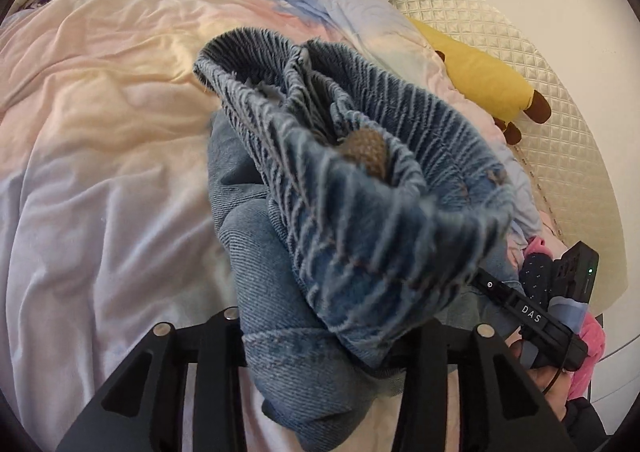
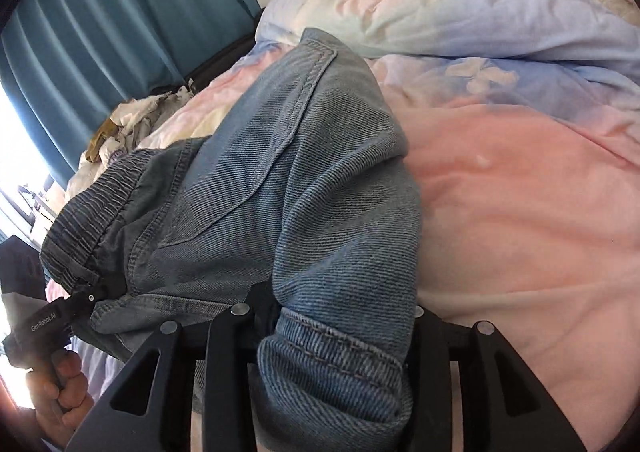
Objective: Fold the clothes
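Denim filled the middle of both wrist views: a pair of blue jeans (image 1: 320,236) bunched above the bed (image 1: 100,132), which was spread with a pastel pink, yellow and blue duvet. In the left wrist view the elastic, ribbed waistband of the jeans draped over and between the fingers of the left gripper (image 1: 316,356), with a brown patch showing inside the folds; the fabric hid the fingertips, so whether the pads pressed on the cloth could not be told. In the right wrist view a hemmed edge of the jeans (image 2: 304,212) lay between the fingers of the right gripper (image 2: 328,352) and covered them as well, so its grip could not be told either. The right gripper (image 1: 532,316) also showed at the right of the jeans in the left wrist view, a hand wrapped around its handle, and the left gripper (image 2: 68,312) appeared at the left of the jeans in the right wrist view, meeting the waistband. Beyond the jeans, at the head of the bed, lay a yellow plush toy (image 1: 484,84) against a quilted headboard (image 1: 520,52). A heap of pale clothes (image 2: 132,124) sat to the left of the jeans, before a teal curtain (image 2: 120,20).
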A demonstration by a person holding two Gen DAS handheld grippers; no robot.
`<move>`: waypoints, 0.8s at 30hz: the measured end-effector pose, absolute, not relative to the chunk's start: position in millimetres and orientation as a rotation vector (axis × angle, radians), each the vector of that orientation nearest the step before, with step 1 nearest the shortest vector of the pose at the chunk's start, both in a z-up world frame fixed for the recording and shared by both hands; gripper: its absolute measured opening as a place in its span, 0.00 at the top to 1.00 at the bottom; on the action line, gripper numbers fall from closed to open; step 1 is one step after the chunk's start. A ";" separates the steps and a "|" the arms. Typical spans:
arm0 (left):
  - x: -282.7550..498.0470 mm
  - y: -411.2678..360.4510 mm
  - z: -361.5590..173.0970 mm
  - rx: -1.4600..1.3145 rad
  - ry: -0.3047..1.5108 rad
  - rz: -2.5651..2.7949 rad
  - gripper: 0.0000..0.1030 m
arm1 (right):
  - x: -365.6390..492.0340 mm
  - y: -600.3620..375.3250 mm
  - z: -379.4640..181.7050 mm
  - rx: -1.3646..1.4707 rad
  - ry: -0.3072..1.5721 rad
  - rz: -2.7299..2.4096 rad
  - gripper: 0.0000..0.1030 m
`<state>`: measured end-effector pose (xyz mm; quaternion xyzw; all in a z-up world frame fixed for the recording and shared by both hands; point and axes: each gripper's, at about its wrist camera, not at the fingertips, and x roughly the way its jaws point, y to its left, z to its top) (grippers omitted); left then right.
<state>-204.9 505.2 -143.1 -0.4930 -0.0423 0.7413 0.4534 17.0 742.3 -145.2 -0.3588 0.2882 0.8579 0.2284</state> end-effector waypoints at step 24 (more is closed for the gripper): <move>-115.3 429.5 -19.3 -1.051 0.115 2.115 0.36 | 72.3 700.6 -46.6 -0.942 0.777 2.393 0.23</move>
